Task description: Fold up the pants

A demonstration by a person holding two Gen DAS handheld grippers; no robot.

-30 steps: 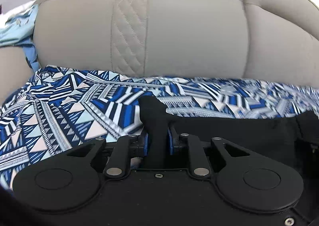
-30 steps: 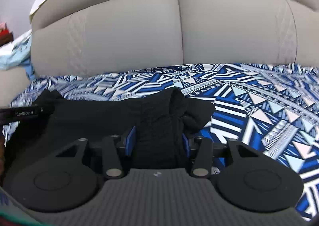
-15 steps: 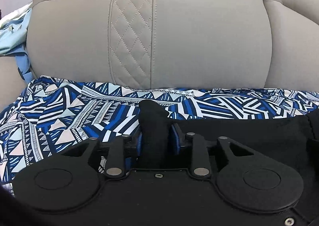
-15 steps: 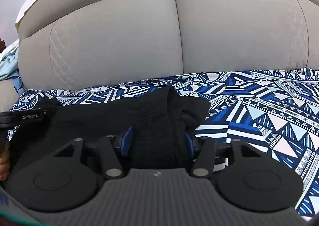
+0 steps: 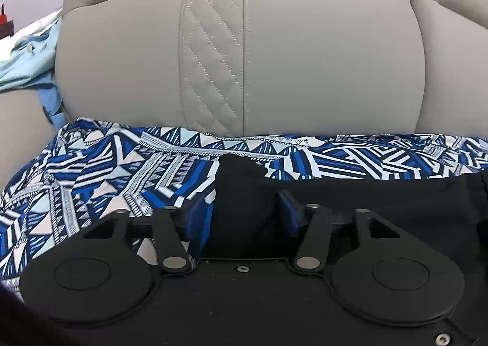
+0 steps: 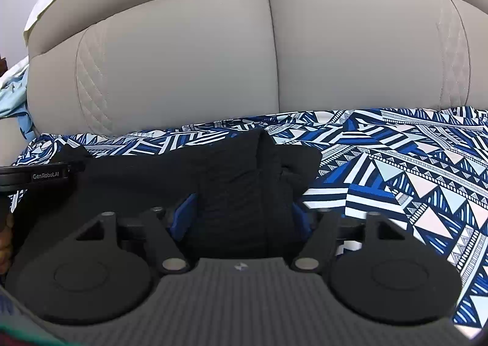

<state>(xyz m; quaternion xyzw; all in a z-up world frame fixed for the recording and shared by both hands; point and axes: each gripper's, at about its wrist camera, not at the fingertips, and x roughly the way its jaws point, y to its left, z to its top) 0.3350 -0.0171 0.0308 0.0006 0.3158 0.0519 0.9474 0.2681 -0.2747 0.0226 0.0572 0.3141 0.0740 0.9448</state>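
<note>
Beige leather sofa cushions (image 5: 305,65) fill the background of both wrist views, but nearest each camera sits the gripper's own black body. From the left wrist, the left gripper (image 5: 242,211) shows blue-padded fingers (image 5: 198,218) whose jaws are opening; a bunched corner of the black fabric pants (image 5: 241,193) stands between them, with a sliver of gap visible on each side, so the pads no longer seem to press it. From the right wrist, the right gripper (image 6: 244,214) also has its jaws opening, spread wide, with a thick fold of the black pants (image 6: 238,193) lying between the blue fingers (image 6: 183,218); whether the pads touch the cloth I cannot tell for certain. At that view's left edge the other gripper's black housing with white lettering (image 6: 39,176) reaches over the pants, and part of a hand (image 6: 6,242) shows below it. The pants lie spread across a blue, white and black geometric-patterned cloth (image 6: 396,169) covering the sofa seat, their far edge close to the backrest. Farther left, a crumpled pale blue garment (image 5: 27,62) rests on the sofa arm.
</note>
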